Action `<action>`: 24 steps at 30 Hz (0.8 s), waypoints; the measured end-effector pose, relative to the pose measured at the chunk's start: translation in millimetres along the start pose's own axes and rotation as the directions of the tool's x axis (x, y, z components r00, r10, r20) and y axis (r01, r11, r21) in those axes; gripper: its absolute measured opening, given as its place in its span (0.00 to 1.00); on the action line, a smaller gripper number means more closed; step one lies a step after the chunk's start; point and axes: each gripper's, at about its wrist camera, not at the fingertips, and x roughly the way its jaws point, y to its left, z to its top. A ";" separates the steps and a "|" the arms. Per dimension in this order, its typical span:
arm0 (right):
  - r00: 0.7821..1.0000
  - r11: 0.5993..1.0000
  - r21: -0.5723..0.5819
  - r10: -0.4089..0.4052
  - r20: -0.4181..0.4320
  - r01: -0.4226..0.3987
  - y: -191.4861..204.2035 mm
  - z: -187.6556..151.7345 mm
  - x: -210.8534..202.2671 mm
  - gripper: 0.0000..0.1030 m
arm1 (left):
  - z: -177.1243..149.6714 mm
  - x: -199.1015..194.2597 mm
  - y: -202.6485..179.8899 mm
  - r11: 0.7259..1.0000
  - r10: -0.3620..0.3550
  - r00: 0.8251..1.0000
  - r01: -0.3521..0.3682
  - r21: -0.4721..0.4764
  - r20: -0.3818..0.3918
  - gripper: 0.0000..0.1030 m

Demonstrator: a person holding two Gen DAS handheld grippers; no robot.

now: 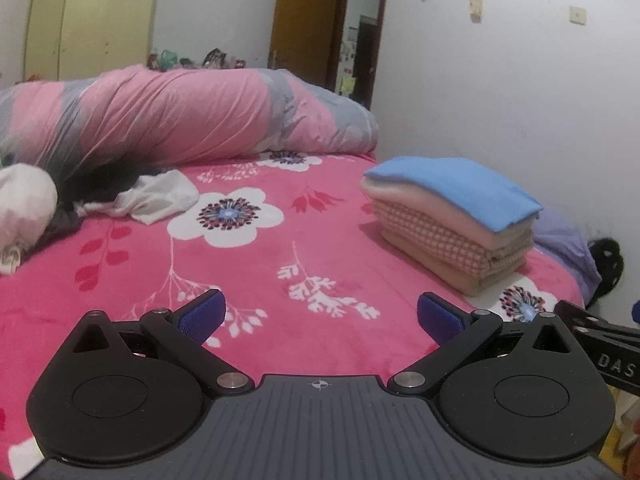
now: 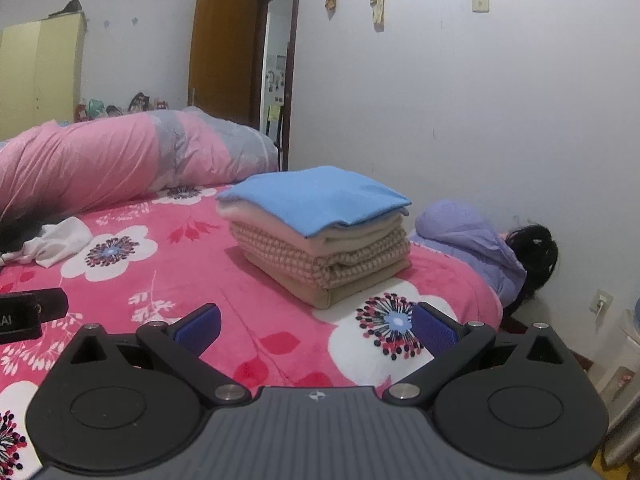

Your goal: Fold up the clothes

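On the bed (image 1: 280, 272), folded stack (image 2: 320, 236) (both tongs agape).

In the left wrist view, the white bundle (image 1: 22, 208) is cut off by the left edge; dark clothing (image 1: 116, 184) lies partly hidden beneath the pink and grey duvet (image 1: 160, 116); the right gripper (image 1: 608, 344) shows only as a black part at the right edge, its lettering cut off; in the right wrist view, the left gripper (image 2: 30, 312) is likewise cut off at the left edge; a black item (image 2: 532, 256) beyond the purple garment (image 2: 468, 232) is unclear; small things (image 2: 116, 106) behind the duvet are too small to tell.
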 end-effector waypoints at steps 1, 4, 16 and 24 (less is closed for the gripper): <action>1.000 1.000 0.002 -0.001 -0.005 0.001 0.5 0.1 0.4 1.00 | 0.4 -0.8 -0.4 1.000 -0.005 1.000 0.005 0.006 0.000 1.00; 1.000 1.000 0.008 0.002 -0.020 -0.002 1.9 0.1 0.7 1.00 | -0.3 -3.0 0.3 1.000 -0.011 1.000 0.011 0.000 0.014 1.00; 1.000 1.000 -0.005 0.001 -0.022 -0.001 8.6 3.0 -7.6 1.00 | 0.3 0.8 15.8 0.998 -0.006 1.000 0.004 -0.056 -0.025 1.00; 1.000 1.000 -0.022 -0.021 -0.022 0.021 9.6 2.6 -13.0 1.00 | -3.6 -0.2 9.2 0.999 -0.033 0.998 0.031 -0.032 -0.052 1.00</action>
